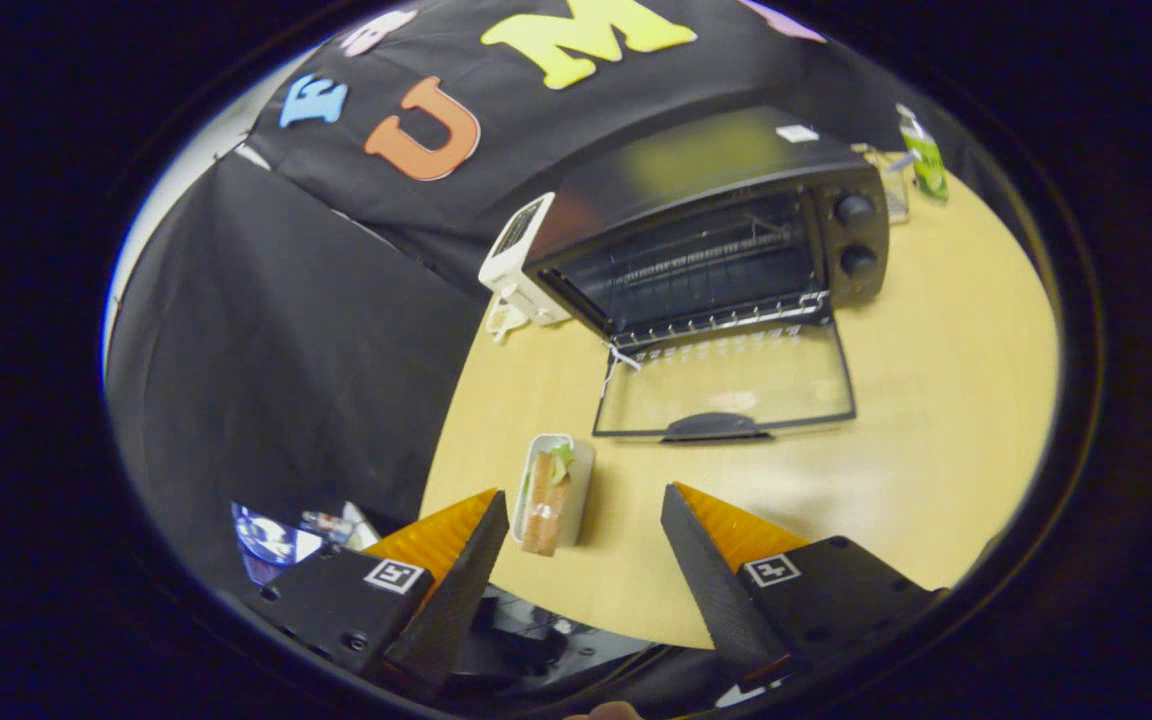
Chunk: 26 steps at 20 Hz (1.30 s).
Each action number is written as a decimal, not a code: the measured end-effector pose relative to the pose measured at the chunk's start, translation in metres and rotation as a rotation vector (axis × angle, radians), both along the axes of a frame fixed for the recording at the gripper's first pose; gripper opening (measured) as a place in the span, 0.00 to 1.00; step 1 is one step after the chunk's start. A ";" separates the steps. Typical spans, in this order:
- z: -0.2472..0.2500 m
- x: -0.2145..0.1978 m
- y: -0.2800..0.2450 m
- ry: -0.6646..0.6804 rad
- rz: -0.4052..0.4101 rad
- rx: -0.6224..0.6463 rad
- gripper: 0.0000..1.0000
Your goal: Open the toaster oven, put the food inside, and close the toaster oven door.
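Jaws wide apart, sandwich (547, 502) just ahead.

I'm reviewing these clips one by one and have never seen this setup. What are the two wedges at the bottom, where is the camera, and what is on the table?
The camera rides on a hand-held gripper and looks forward along its two fingers; those are the wedges. A person carries it; there is no robot arm. The jaws stand open and hold nothing. On the wooden table, just ahead of the fingers and nearer the left one, lies a sandwich in a small white tray. Beyond it stands a black toaster oven with its glass door already folded down flat onto the table, rack showing inside. A white appliance sits beside the oven.
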State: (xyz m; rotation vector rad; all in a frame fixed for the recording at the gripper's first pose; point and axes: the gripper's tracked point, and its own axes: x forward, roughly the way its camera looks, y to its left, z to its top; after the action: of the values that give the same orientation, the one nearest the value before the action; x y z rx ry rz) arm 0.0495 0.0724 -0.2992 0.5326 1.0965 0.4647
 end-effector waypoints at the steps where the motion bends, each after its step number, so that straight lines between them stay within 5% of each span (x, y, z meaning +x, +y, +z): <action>1: -0.006 -0.001 0.010 0.051 -0.005 0.040 1.00; 16: -0.080 -0.006 0.088 0.274 0.154 0.100 0.76; 21: -0.087 -0.013 0.091 0.297 0.191 0.078 0.41; 26: -0.076 -0.017 0.089 0.286 0.205 0.073 0.33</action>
State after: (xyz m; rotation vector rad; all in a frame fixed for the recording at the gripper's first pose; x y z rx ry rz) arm 0.0321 0.1611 -0.3747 0.5648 1.4208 0.6220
